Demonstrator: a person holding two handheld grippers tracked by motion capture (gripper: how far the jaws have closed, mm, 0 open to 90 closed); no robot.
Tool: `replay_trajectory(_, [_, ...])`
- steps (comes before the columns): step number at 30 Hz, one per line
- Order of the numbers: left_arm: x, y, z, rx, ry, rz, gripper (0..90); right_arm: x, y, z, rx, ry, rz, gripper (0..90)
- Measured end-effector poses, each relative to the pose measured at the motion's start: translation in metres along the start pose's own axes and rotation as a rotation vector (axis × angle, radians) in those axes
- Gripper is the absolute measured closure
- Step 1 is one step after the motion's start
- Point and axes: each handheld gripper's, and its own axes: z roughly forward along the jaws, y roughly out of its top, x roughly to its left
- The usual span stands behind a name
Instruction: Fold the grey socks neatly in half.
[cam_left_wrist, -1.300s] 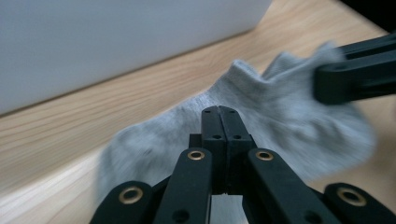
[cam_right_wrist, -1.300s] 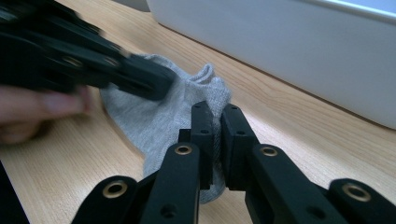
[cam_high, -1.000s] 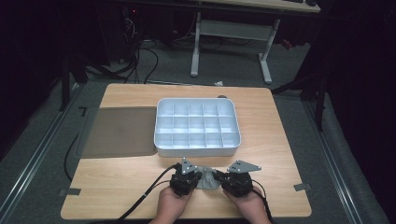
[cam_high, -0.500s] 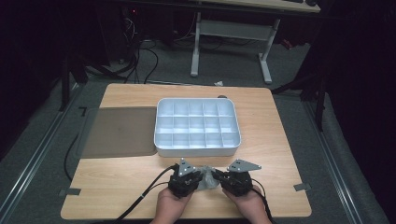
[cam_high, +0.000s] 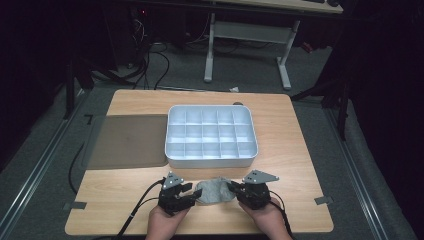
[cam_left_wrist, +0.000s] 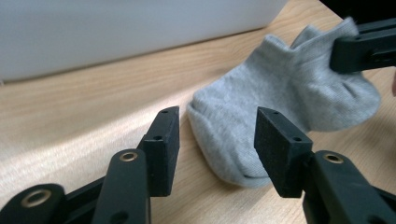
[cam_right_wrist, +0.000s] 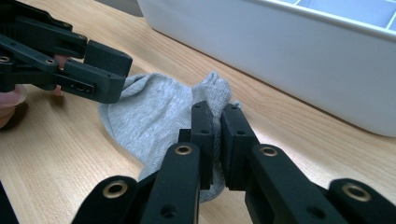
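Right tool (cam_right_wrist: 215, 122) — level, pinching sock (cam_right_wrist: 154, 116)

Right gripper (cam_right_wrist: 216, 135) pinches the grey sock (cam_right_wrist: 154, 116) on the table (cam_right_wrist: 56, 154). Left gripper (cam_right_wrist: 105, 74) hovers open beyond, the white tray (cam_right_wrist: 289, 60) behind.

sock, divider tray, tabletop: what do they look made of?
Sock: grey knit fabric, probably cotton blend; fine ribbing shows, matte, and it folds softly where the right gripper pinches it.
Divider tray: likely moulded plastic; smooth white walls, slight sheen, rounded corners.
Tabletop: light wood grain, satin; whether laminate or solid wood cannot be told.
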Motion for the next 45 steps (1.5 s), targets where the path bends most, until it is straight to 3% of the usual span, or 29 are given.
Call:
replay_trajectory(2, [0.002,0.0,0.001,0.004,-0.015,-0.023,52.3,-0.001,0.001,0.0,0.0,-0.005,-0.004,85.7])
replay_trajectory(3, [0.006,0.0,0.001,0.011,-0.034,-0.055,52.3,-0.001,0.001,0.0,0.0,-0.005,-0.004,85.7])
replay_trajectory(4, [0.011,-0.002,0.001,0.013,-0.049,-0.082,59.1,-0.002,0.001,0.0,0.008,-0.011,0.001,85.7])
replay_trajectory(6, [0.011,-0.003,0.002,0.022,-0.05,-0.085,71.3,-0.002,0.001,0.0,0.01,-0.014,-0.001,85.7])
replay_trajectory(11, [0.007,-0.005,0.002,0.018,-0.053,-0.061,83.4,-0.001,0.004,0.0,0.012,-0.027,-0.012,85.7])
replay_trajectory(18, [0.005,-0.005,0.002,0.01,-0.07,-0.054,84.0,0.01,0.008,0.003,0.02,-0.045,-0.058,85.6])
replay_trajectory(30, [0.001,-0.007,0.0,0.005,-0.098,-0.048,83.4,0.03,0.014,0.031,0.066,-0.047,-0.115,84.4])
replay_trajectory(39, [-0.002,-0.008,0.0,0.005,-0.109,-0.043,80.2,0.039,0.017,0.049,0.067,-0.022,-0.105,79.9])
replay_trajectory(45, [0.0,-0.009,0.0,0.007,-0.103,-0.046,79.0,0.043,0.023,0.041,0.023,0.02,-0.087,71.6])
